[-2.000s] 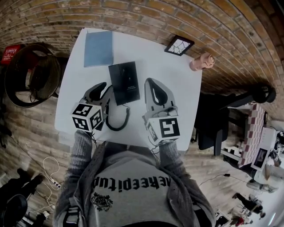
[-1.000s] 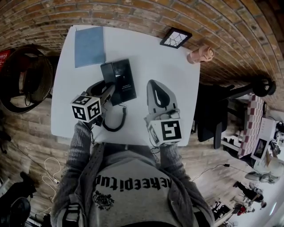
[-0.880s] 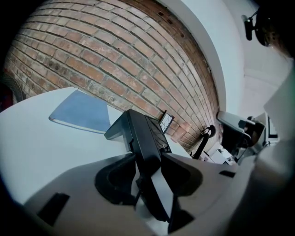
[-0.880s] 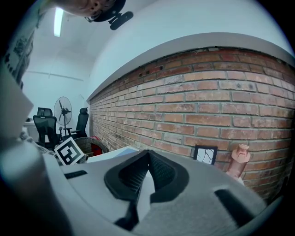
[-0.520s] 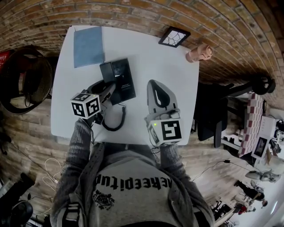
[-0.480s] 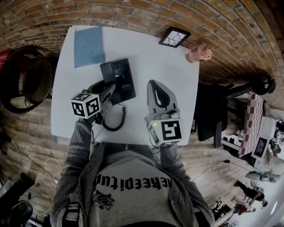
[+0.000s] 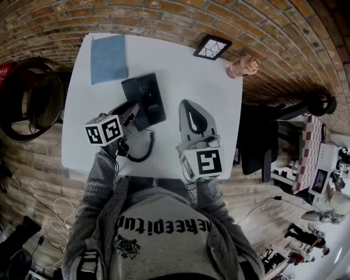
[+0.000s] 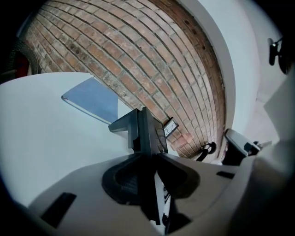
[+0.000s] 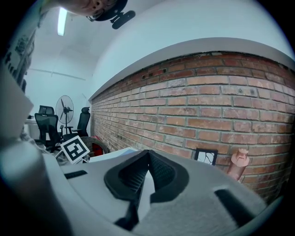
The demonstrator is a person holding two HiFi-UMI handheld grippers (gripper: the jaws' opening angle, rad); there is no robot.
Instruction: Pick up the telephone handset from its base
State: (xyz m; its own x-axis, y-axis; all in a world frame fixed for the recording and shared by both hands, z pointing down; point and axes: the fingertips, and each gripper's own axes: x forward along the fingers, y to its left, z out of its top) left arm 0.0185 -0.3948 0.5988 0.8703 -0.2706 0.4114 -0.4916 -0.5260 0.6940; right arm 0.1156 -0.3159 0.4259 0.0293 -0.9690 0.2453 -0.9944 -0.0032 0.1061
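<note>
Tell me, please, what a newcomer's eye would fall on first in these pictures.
First comes the black telephone in the middle of the white table, where the jaws of the left hand-held gripper have just been closing on the handset and now grip it. Next come the right hand-held gripper, shut and empty to the phone's right, and the brick wall behind, with a blue notebook at the table's back left.

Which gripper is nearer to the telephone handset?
Left. The left gripper has just been closing its jaws on the handset, which sits between them; the right gripper hovers shut and empty, apart to its right.
</note>
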